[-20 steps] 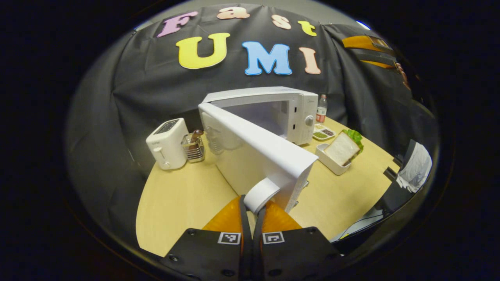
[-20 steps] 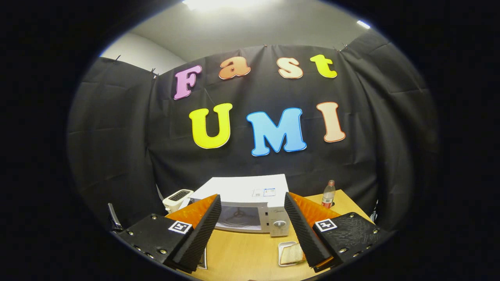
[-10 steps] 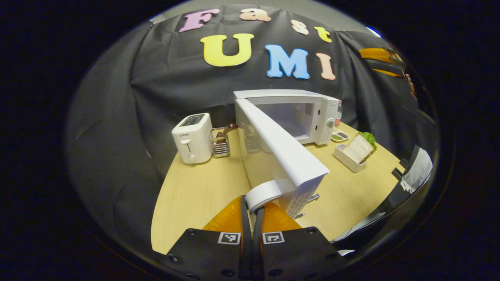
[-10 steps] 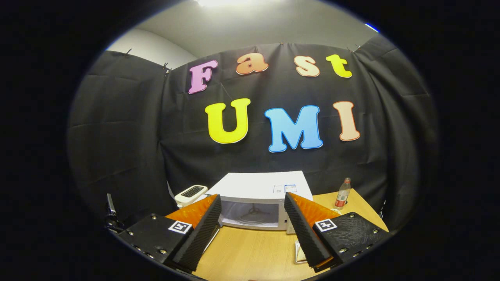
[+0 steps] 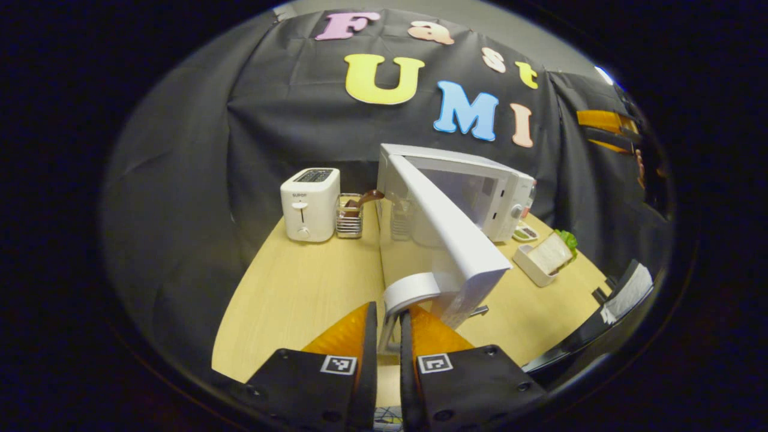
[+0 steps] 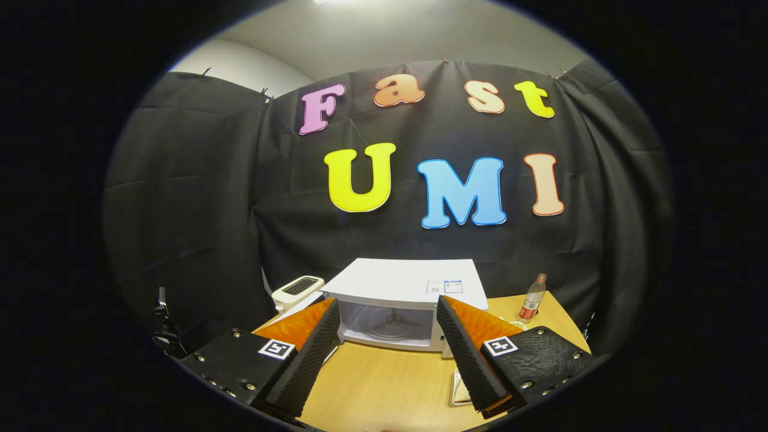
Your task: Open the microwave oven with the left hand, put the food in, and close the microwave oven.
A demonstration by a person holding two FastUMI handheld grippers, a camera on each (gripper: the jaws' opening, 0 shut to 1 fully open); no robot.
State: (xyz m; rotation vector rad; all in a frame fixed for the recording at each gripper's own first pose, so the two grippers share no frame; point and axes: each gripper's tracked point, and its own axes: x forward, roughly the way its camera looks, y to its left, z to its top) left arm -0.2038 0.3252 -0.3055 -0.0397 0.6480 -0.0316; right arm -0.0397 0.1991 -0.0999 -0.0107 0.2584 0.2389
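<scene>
Microwave at the table's back now gapes wide, its door swung further out than a second ago by the left gripper clenched on the handle, so the released right gripper can fetch the bread tray.
</scene>
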